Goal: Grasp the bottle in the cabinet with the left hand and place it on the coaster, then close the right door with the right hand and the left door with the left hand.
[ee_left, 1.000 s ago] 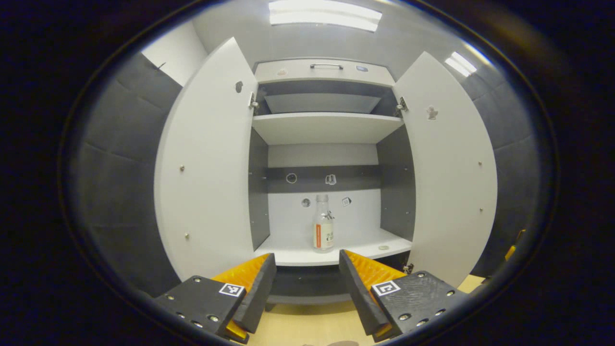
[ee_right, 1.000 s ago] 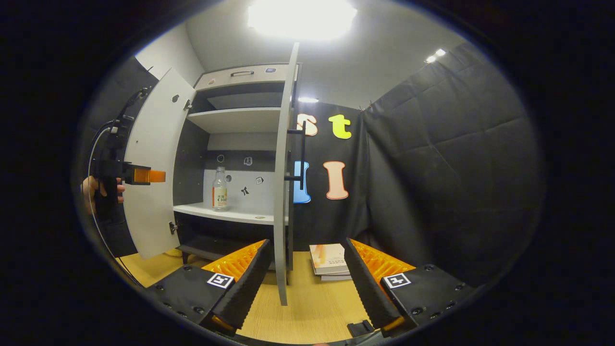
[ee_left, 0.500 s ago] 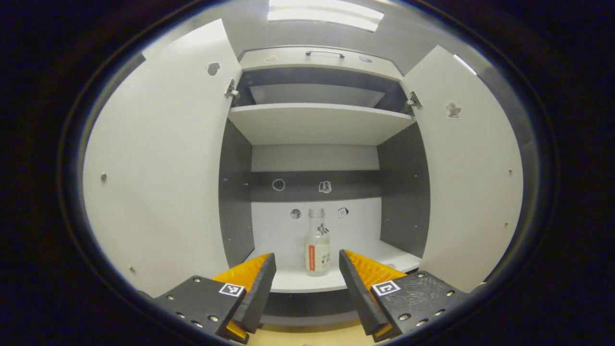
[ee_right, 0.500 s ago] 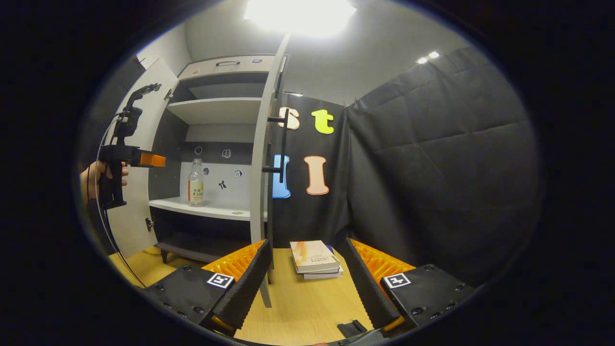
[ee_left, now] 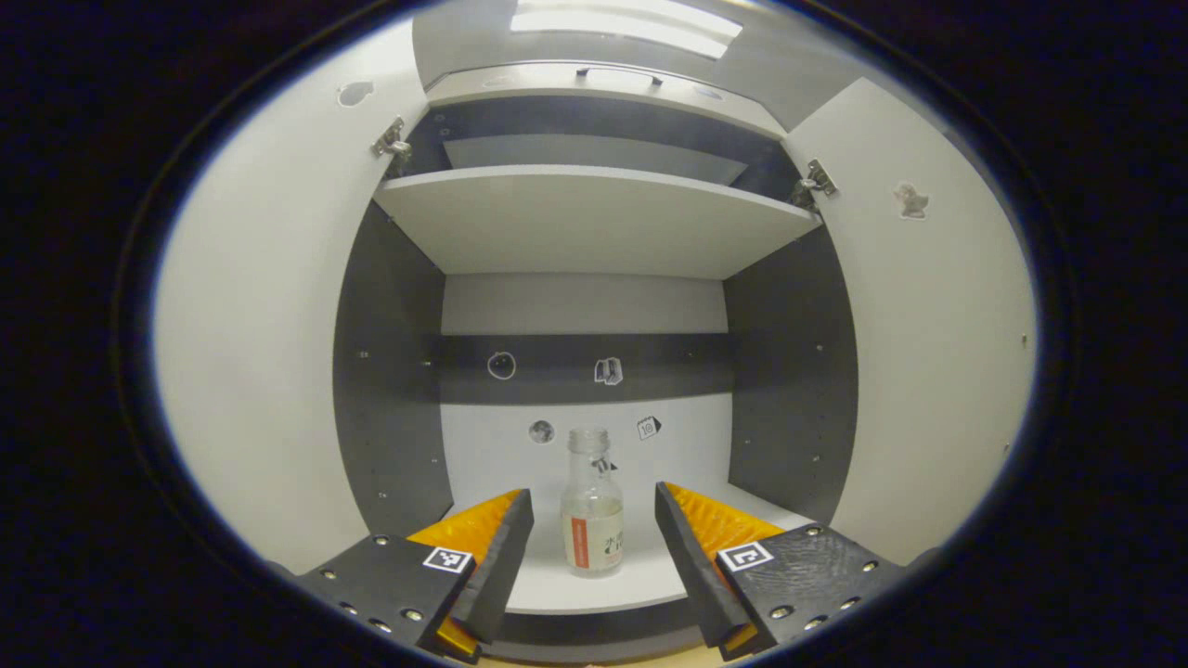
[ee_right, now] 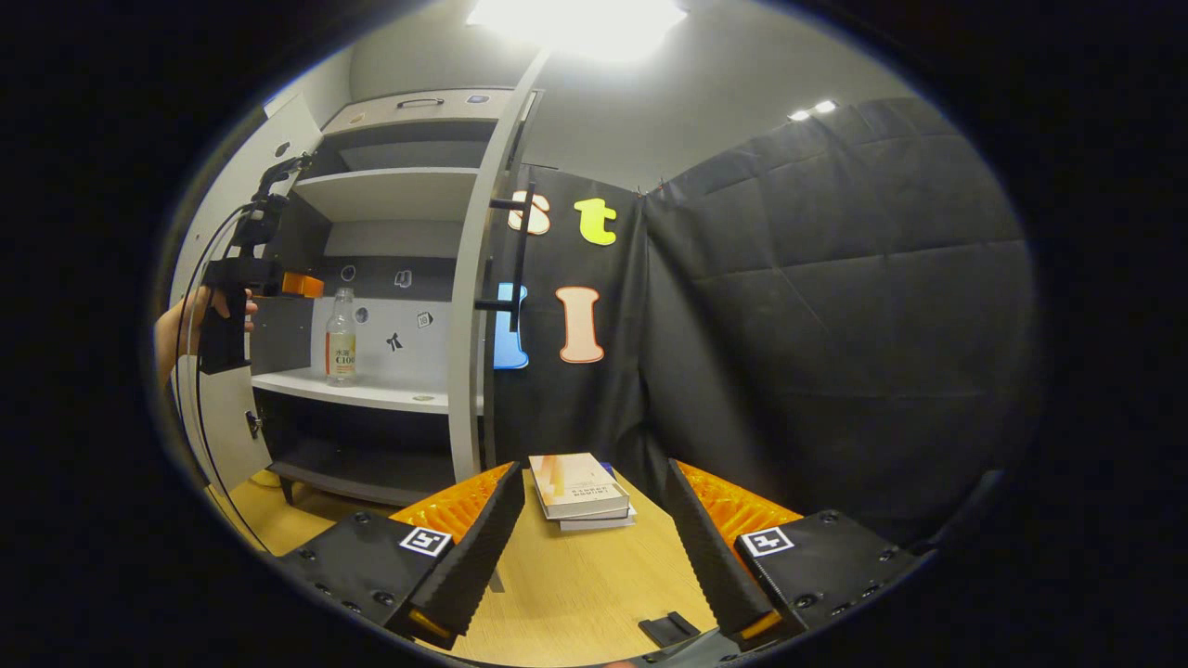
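A clear bottle (ee_left: 592, 506) with a white and orange label stands upright on the cabinet's lower shelf (ee_left: 650, 580). My left gripper (ee_left: 592, 520) is open, its fingers on either side of the bottle but still short of it. In the right gripper view the bottle (ee_right: 341, 322) stands on the shelf, and the left gripper (ee_right: 302, 284), held by a hand (ee_right: 181, 320), hovers just left of its neck. Both doors stand open: the left door (ee_left: 251, 353) and the right door (ee_left: 937, 343). My right gripper (ee_right: 589, 506) is open over the wooden table (ee_right: 575, 580), beside the right door's edge (ee_right: 469, 306).
A stack of books (ee_right: 577, 489) lies on the table between my right gripper's fingers, farther off. A small black object (ee_right: 666, 628) rests near the table's front. An upper shelf (ee_left: 594, 218) spans the cabinet above the bottle. Black cloth (ee_right: 817, 325) walls the right side.
My left gripper has moved forward into the cabinet, so the bottle now sits between its fingers. The right gripper view has shifted right, with the cabinet sliding leftward.
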A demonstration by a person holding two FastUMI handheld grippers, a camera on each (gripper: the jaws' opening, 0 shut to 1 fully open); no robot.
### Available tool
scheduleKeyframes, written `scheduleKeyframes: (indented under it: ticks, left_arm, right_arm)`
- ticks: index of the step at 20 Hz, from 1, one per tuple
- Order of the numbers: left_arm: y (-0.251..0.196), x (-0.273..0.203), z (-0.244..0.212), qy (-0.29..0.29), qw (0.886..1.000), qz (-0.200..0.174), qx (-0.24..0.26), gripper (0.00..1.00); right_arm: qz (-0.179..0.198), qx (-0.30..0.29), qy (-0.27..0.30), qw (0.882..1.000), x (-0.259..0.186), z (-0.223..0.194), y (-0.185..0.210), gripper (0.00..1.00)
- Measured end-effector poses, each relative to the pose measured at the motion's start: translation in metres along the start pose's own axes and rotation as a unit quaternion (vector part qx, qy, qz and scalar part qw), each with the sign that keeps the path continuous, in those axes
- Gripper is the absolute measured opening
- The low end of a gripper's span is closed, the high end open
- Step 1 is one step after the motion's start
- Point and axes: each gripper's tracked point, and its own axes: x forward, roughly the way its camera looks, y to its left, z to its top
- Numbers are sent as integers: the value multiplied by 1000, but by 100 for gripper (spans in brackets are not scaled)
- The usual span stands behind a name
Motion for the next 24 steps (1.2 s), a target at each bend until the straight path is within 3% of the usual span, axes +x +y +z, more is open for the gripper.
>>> scheduleKeyframes:
  ticks: [9, 19, 22, 24]
  left_arm:
    - [4, 73, -11, 8, 1000, -8, -5, 81]
    - [14, 123, -37, 42, 999, 1, -12, 82]
    - [16, 125, -39, 43, 999, 7, -13, 48]
    - [10, 119, -38, 47, 999, -4, -19, 46]
  right_arm:
    - [-44, -1, 15, 999, 9, -10, -4, 97]
    - [-52, 0, 31, 998, 15, -24, 2, 97]
    - [-50, -1, 32, 998, 15, -26, 1, 97]
    - [-47, 1, 28, 999, 15, -25, 0, 97]
